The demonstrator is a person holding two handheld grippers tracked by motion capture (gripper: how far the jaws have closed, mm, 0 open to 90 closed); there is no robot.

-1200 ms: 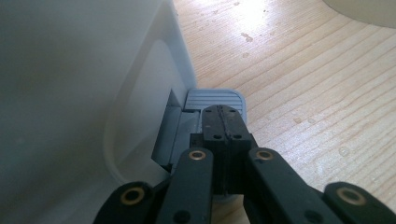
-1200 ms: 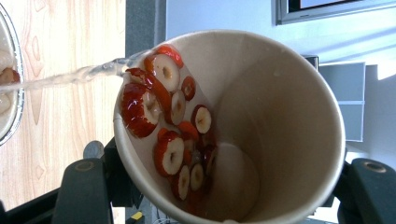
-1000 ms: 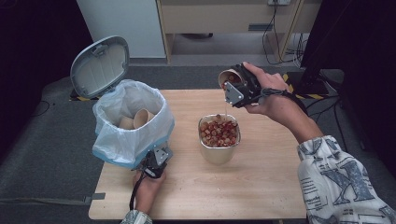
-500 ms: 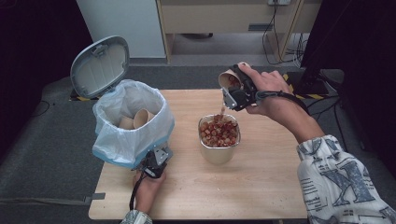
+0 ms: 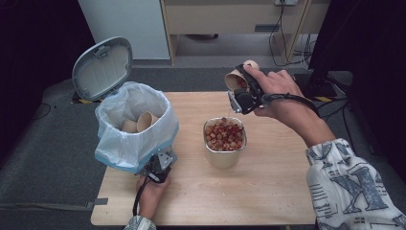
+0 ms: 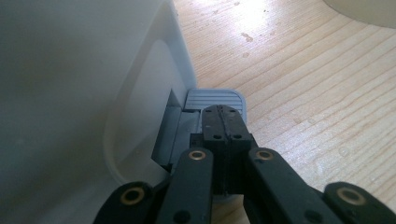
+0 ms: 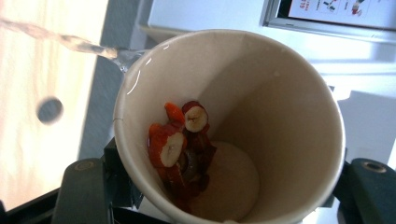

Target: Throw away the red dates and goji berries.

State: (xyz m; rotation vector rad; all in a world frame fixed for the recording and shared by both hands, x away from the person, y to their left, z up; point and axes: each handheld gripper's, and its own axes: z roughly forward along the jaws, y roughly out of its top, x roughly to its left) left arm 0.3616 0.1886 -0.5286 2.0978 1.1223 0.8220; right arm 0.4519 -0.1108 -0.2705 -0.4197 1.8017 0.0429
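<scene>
Paper cup (image 7: pixel 233 121) sits clamped in my right gripper (image 5: pixel 242 91), tipped on its side above the table, mouth toward the metal container (image 5: pixel 225 141) of reddish pieces below. Fruit slices (image 7: pixel 180 140) cling to the cup's inner wall; liquid runs off its rim. My left gripper (image 6: pixel 223 122), jaws fully together, presses the bin pedal (image 6: pixel 217 99); bin lid (image 5: pixel 101 67) stands raised.

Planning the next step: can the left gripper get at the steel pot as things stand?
Probably not: the left gripper is shut and pressing the bin pedal. The tabletop between it and the pot looks bare, but leaving the pedal would likely drop the lid.
</scene>
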